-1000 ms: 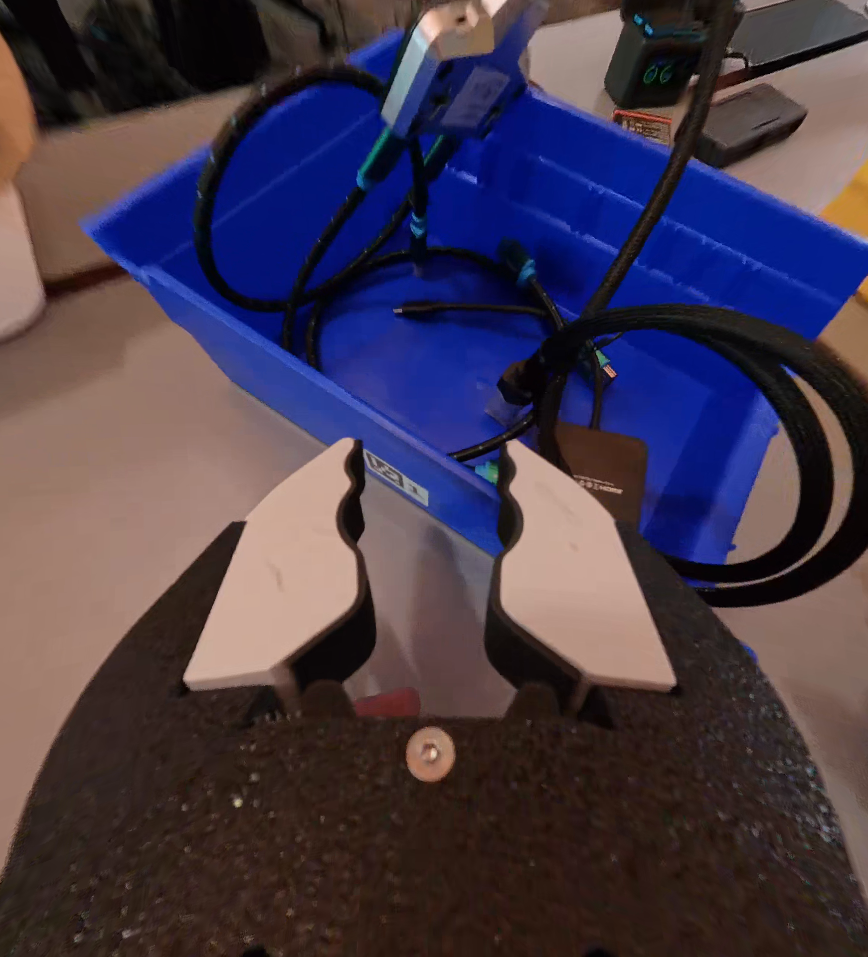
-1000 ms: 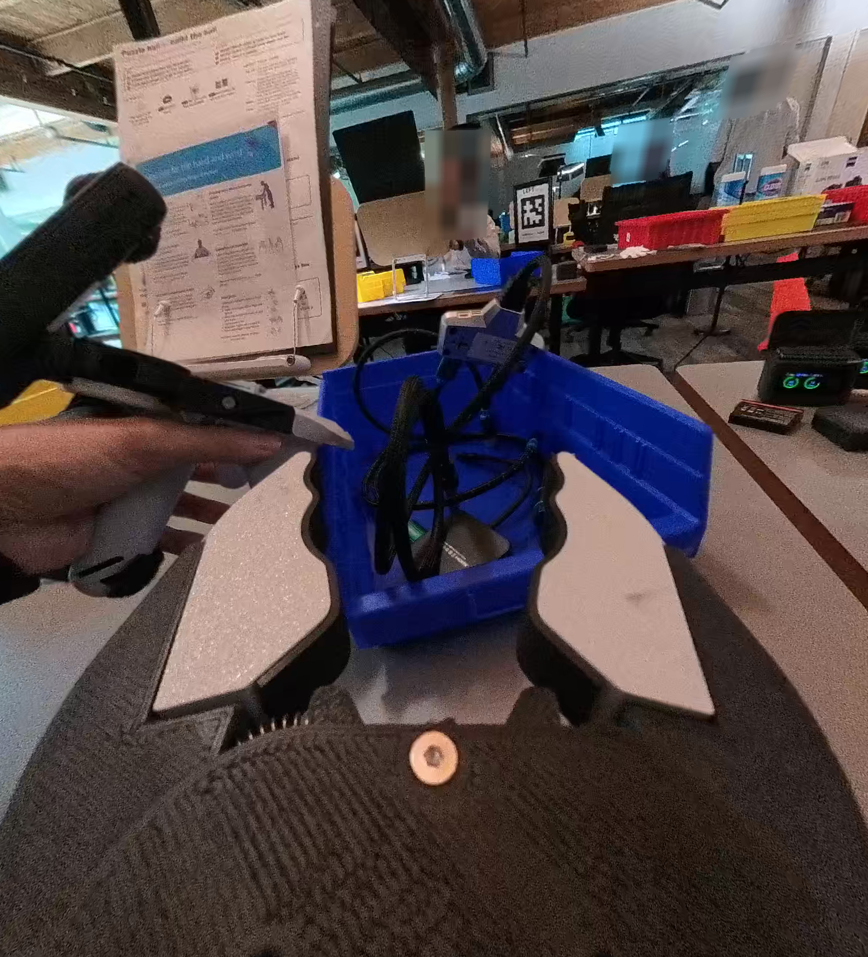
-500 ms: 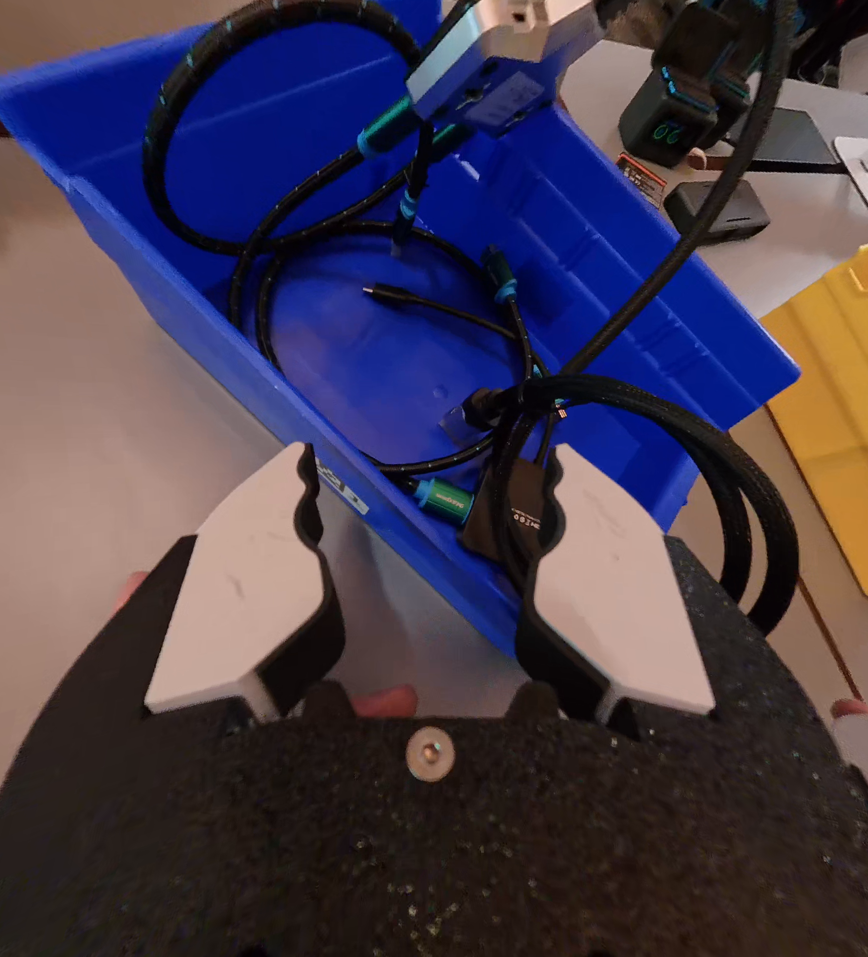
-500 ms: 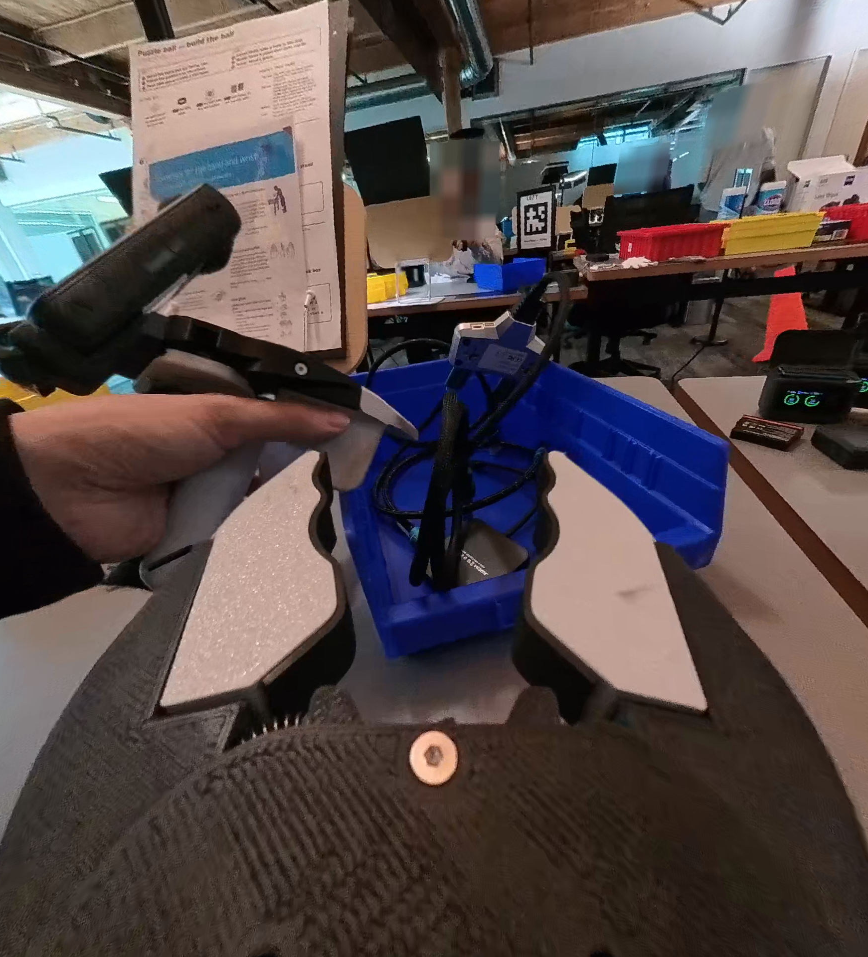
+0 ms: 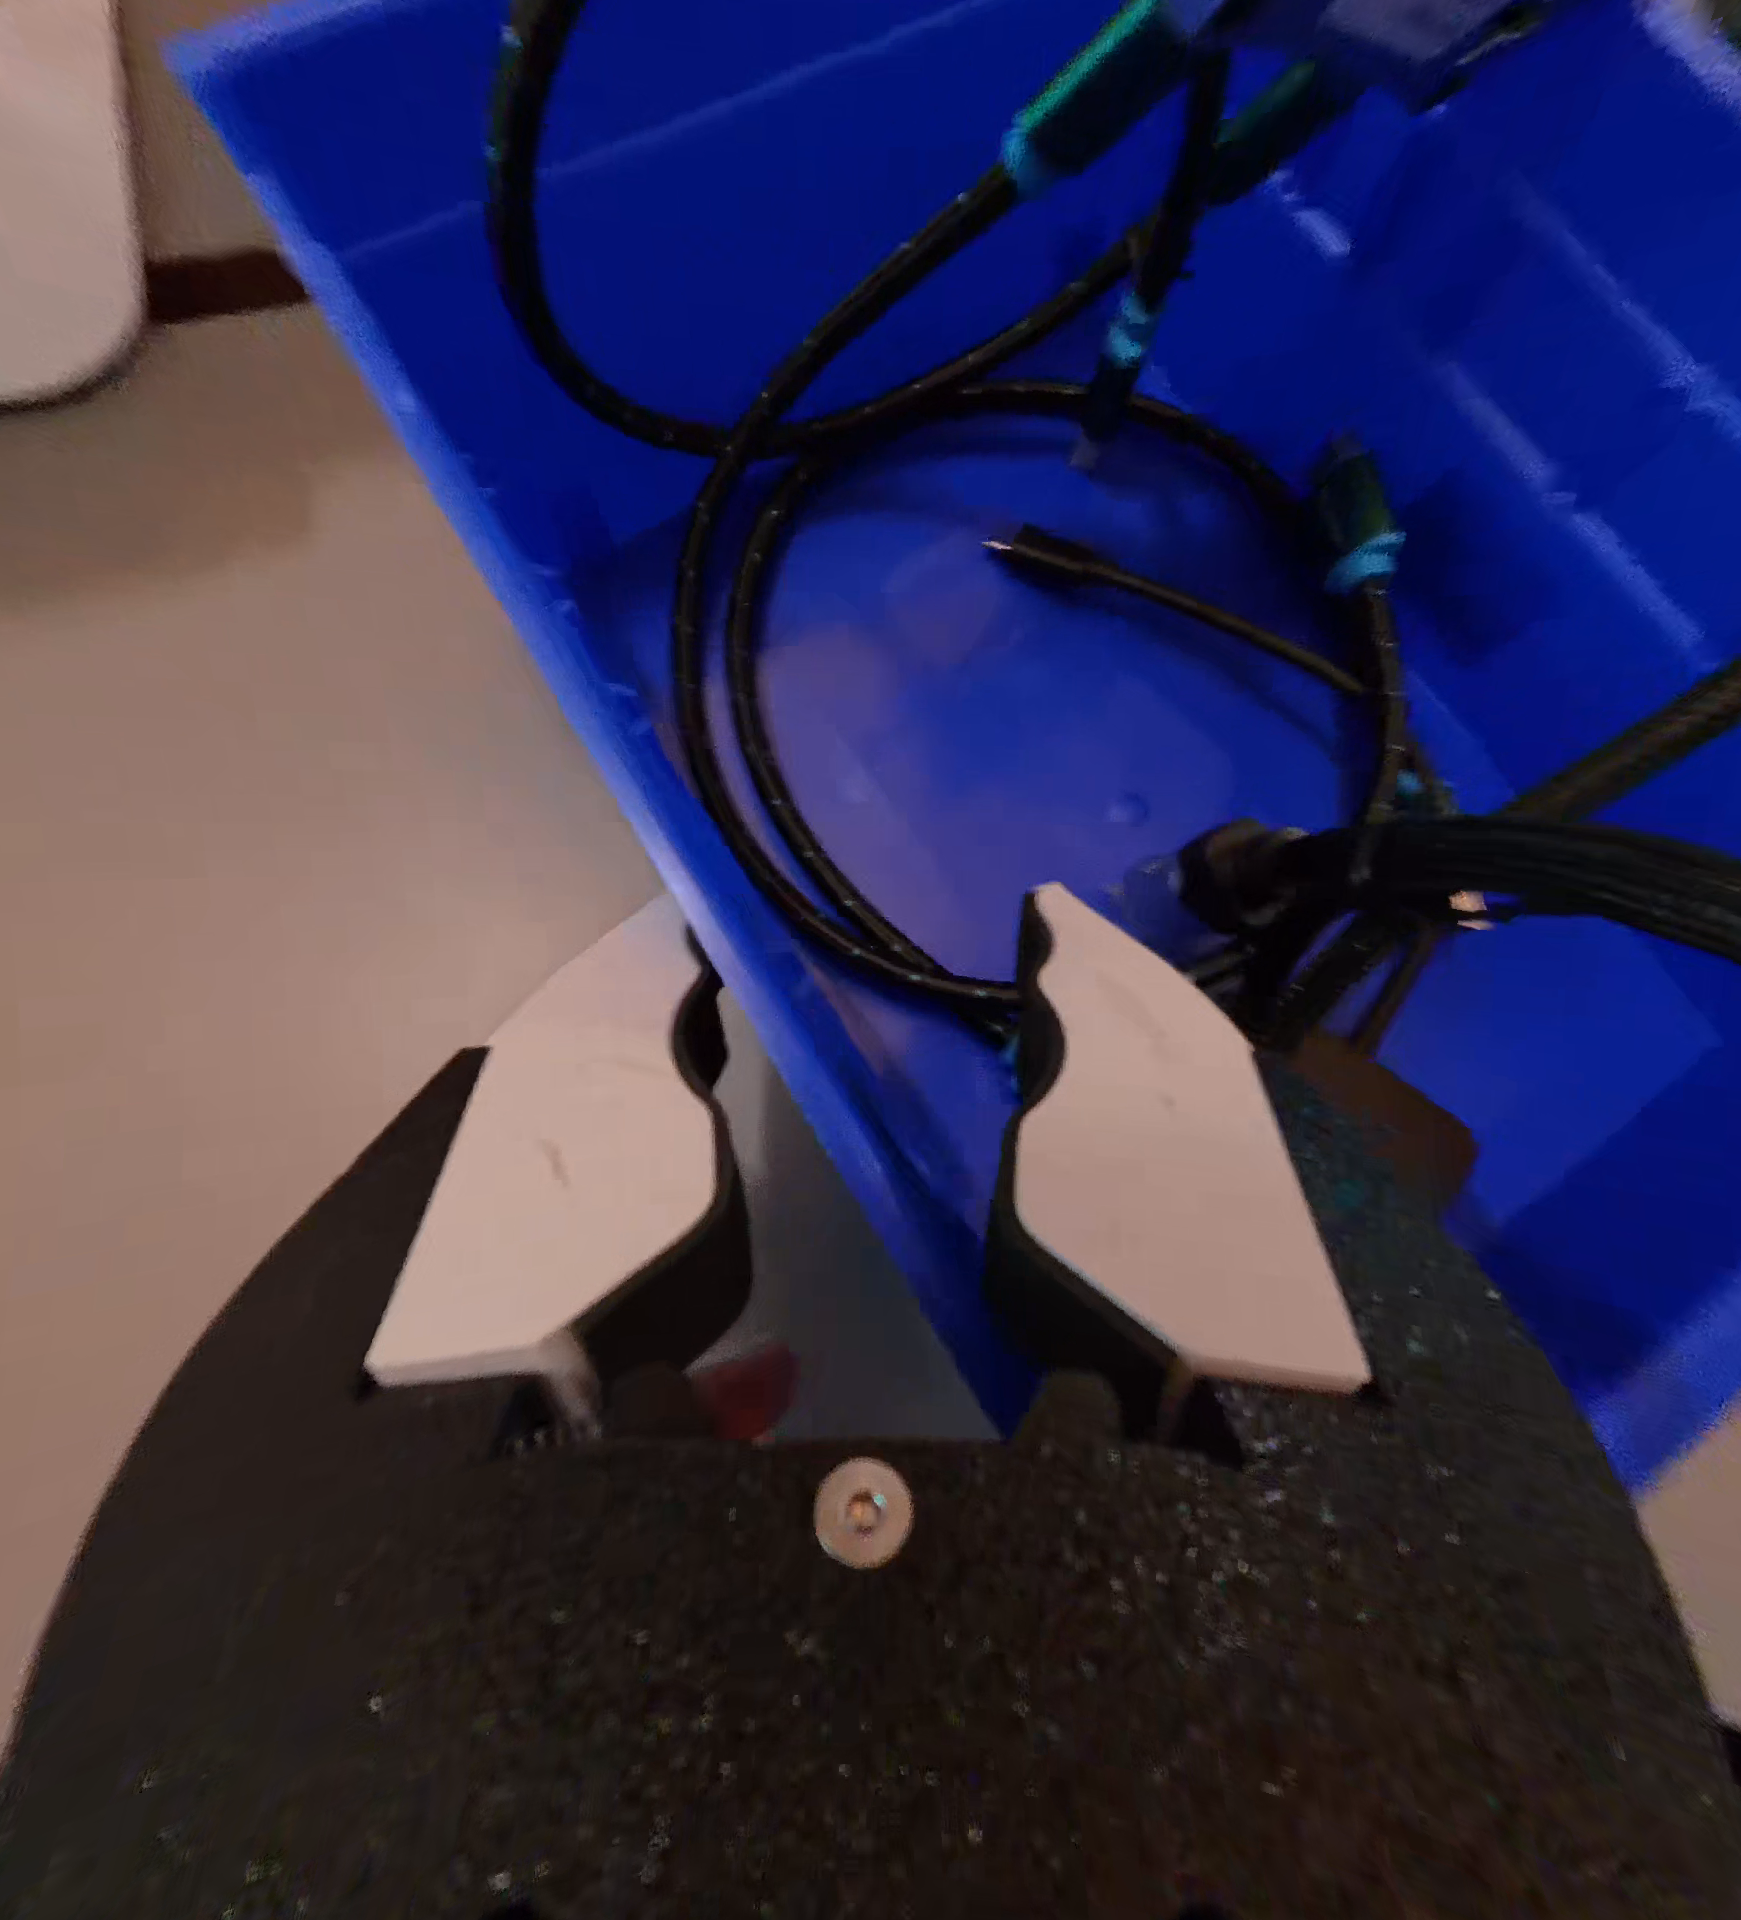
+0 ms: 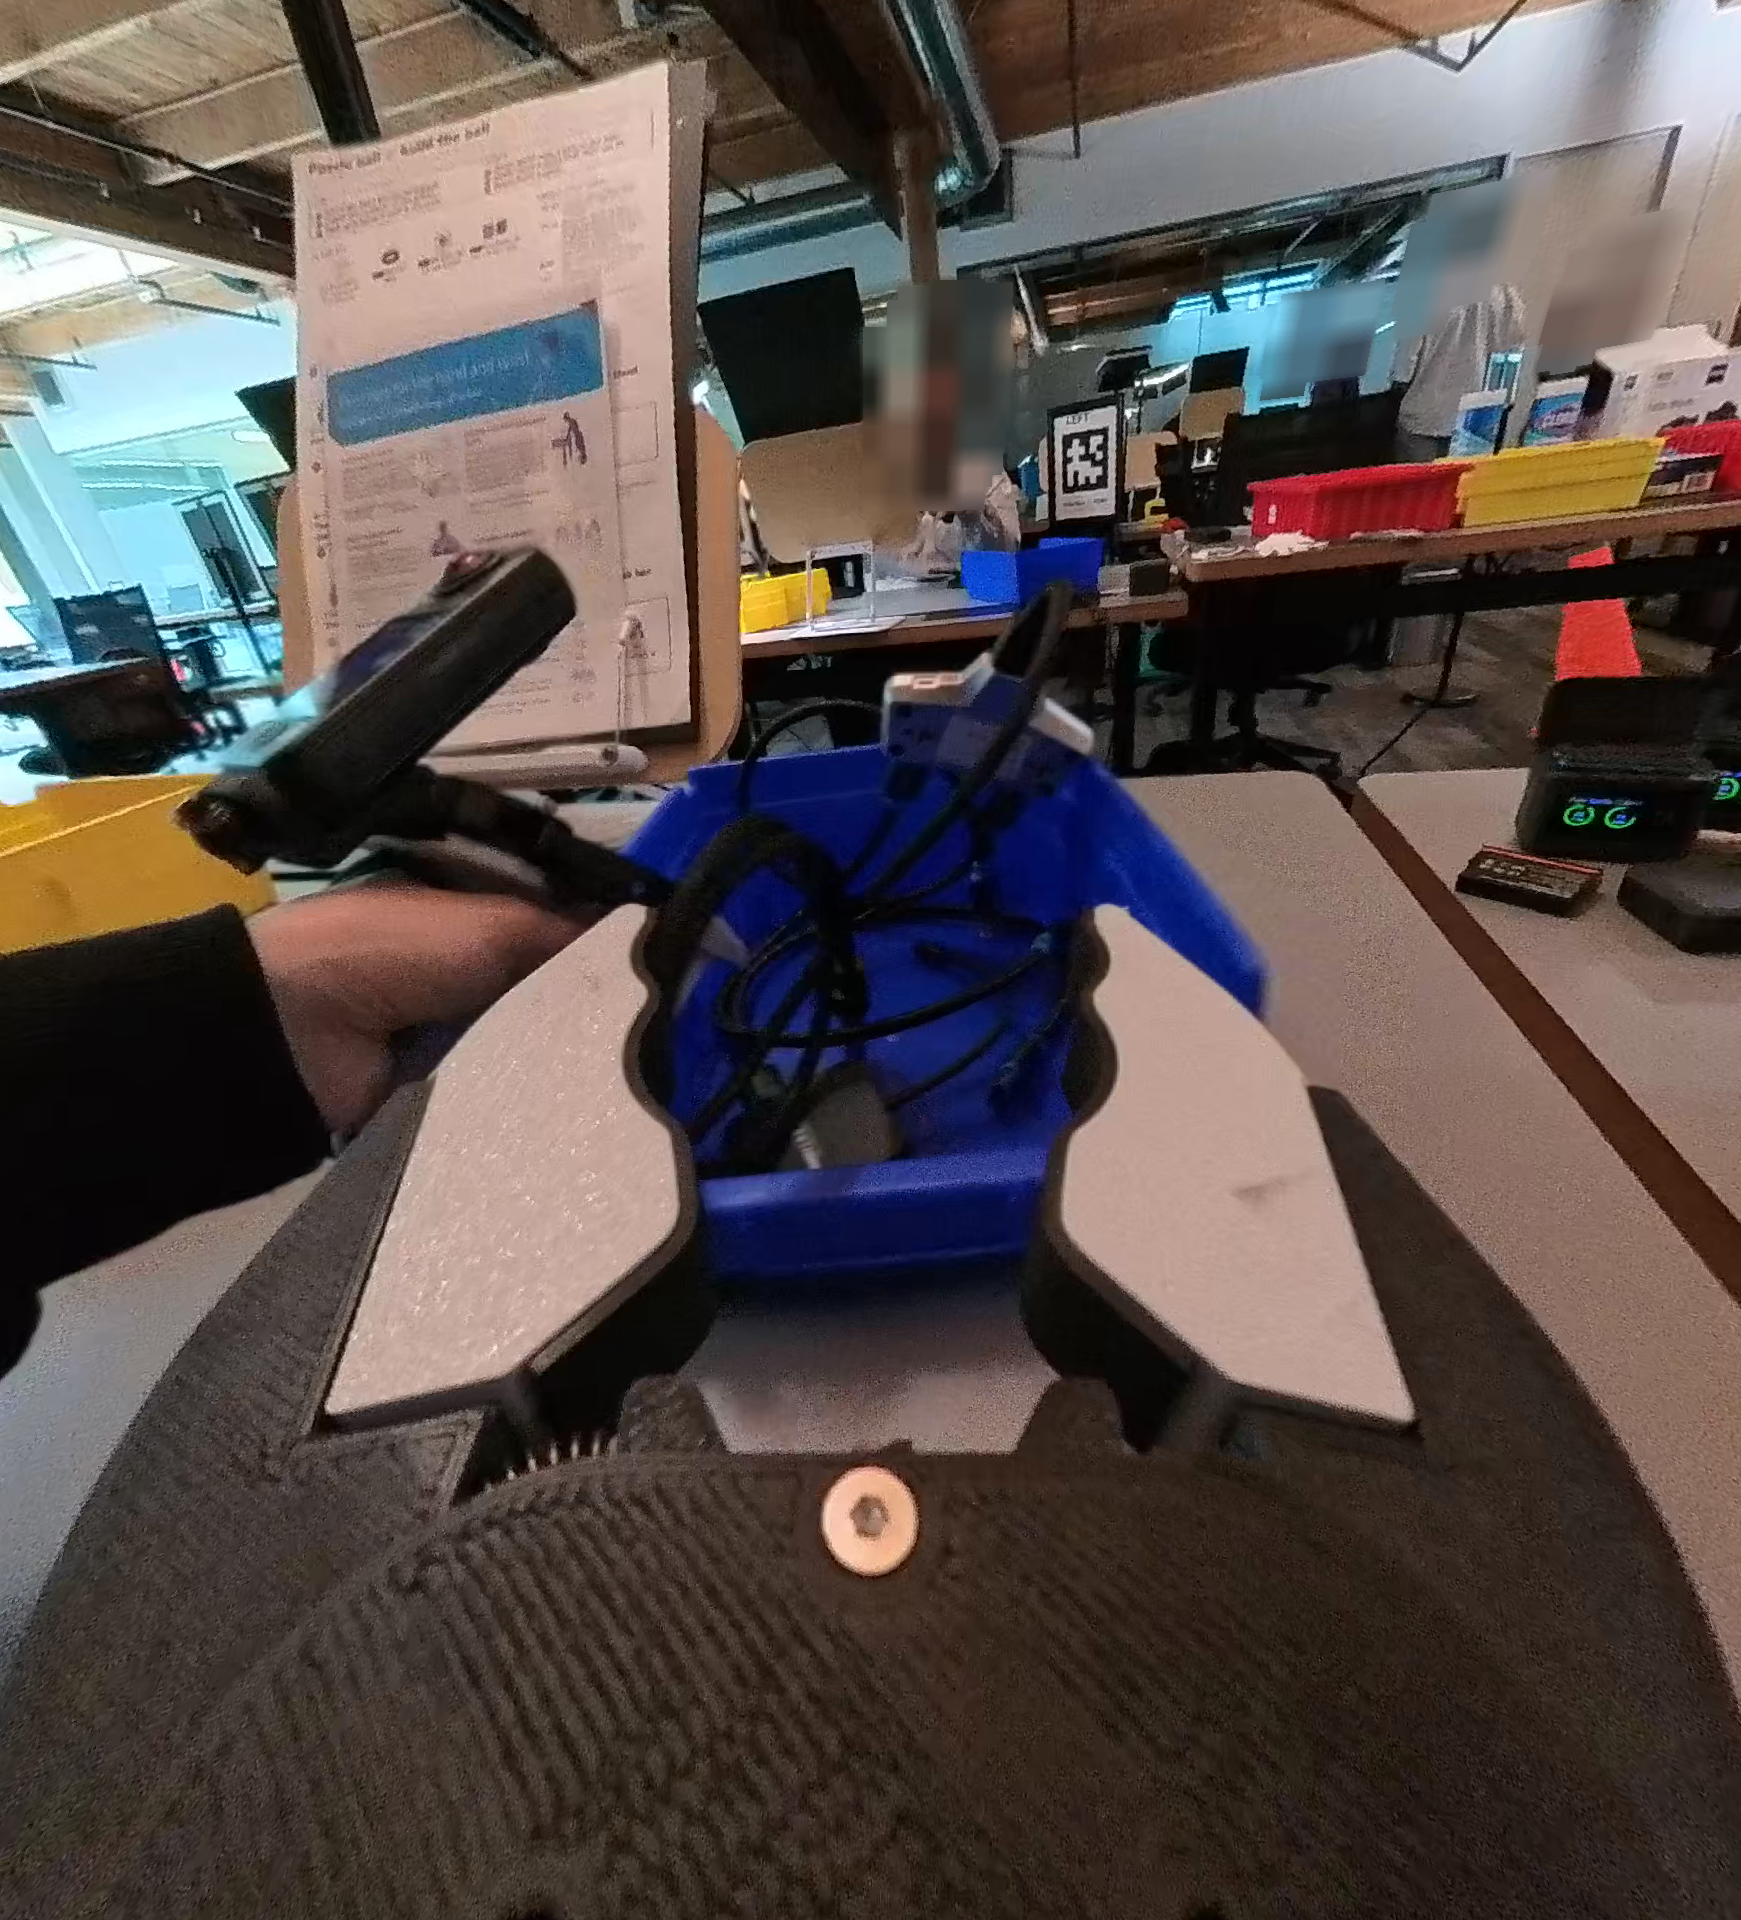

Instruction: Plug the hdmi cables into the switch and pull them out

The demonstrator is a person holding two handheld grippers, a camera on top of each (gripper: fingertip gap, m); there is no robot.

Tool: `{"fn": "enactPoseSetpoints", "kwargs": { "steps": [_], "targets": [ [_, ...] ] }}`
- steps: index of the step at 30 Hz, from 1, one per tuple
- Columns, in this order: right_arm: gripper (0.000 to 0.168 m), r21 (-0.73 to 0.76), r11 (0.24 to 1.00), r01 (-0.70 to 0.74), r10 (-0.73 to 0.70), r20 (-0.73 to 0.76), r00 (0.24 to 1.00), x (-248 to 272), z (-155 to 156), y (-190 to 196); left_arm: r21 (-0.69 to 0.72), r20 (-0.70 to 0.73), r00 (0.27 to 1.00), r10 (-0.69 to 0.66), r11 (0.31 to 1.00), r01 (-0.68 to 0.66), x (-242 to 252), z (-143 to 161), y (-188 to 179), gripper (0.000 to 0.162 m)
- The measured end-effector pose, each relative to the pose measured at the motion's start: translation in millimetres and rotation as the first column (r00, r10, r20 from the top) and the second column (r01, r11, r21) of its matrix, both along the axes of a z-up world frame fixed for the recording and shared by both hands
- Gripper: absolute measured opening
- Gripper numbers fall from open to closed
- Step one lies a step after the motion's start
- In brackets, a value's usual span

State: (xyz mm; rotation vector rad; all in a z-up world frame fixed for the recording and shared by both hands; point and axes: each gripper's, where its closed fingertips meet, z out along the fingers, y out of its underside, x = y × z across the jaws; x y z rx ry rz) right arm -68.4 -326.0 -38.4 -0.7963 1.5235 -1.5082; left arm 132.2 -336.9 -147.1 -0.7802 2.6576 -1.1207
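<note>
A blue bin (image 5: 949, 1195) holds tangled cables. The silver-blue switch (image 6: 959, 717) rests at the bin's far rim with teal-ended HDMI plugs (image 5: 1084, 94) in it. It is blurred at the top of the left wrist view (image 5: 1365, 42). A thin black braided cable (image 5: 741, 727) loops on the bin floor, with a loose teal plug (image 5: 1354, 509). A thick black cable bundle (image 5: 1624, 883) hangs over the right side. My left gripper (image 5: 861, 904) is open and empty, straddling the bin's near wall. My right gripper (image 6: 871, 925) is open and empty, just short of the bin (image 6: 866, 1216).
A hand (image 6: 398, 987) holds the left gripper's body (image 6: 398, 707) at the bin's left side. A yellow bin (image 6: 66, 862) and a clipboard with a paper sheet (image 6: 492, 416) stand behind. Black chargers (image 6: 1614, 790) sit on the table to the right. A flat black pad (image 6: 845, 1132) lies in the bin.
My left gripper has moved forward and down to the bin, so that one finger is now inside its wall. My right gripper has come closer to the bin. Both stay open.
</note>
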Motion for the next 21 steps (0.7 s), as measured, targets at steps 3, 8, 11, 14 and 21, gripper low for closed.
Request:
{"fn": "enactPoseSetpoints", "kwargs": {
  "steps": [3, 8, 11, 14, 21],
  "targets": [
    [0.074, 0.008, 0.999, 0.035, -0.036, 0.055, 0.998, -12, 8, -7, 0.016, 0.114, 0.987, -0.117, 0.993, 0.116, 38, 1, 27, 0.028],
    [0.079, -0.005, 1.000, 0.020, -0.020, 0.048, 0.999, -12, 12, -4, 0.051, 0.111, 0.955, -0.274, 0.961, 0.270, 61, 1, 108, 0.024],
    [0.085, -0.025, 0.999, -0.019, 0.020, 0.024, 1.000, 4, 17, 10, 0.043, 0.116, 0.941, -0.318, 0.948, 0.316, 66, 1, 175, 0.024],
    [0.093, -0.010, 0.997, -0.075, 0.075, 0.034, 0.997, 26, 28, 33, 0.028, 0.119, 0.937, -0.329, 0.944, 0.329, 67, 2, 243, 0.027],
    [0.104, -0.041, 0.995, -0.092, 0.089, -0.064, 0.994, 82, 39, 85, 0.010, 0.134, 0.945, -0.299, 0.954, 0.301, 71, 3, 361, 0.030]
  ]
}}
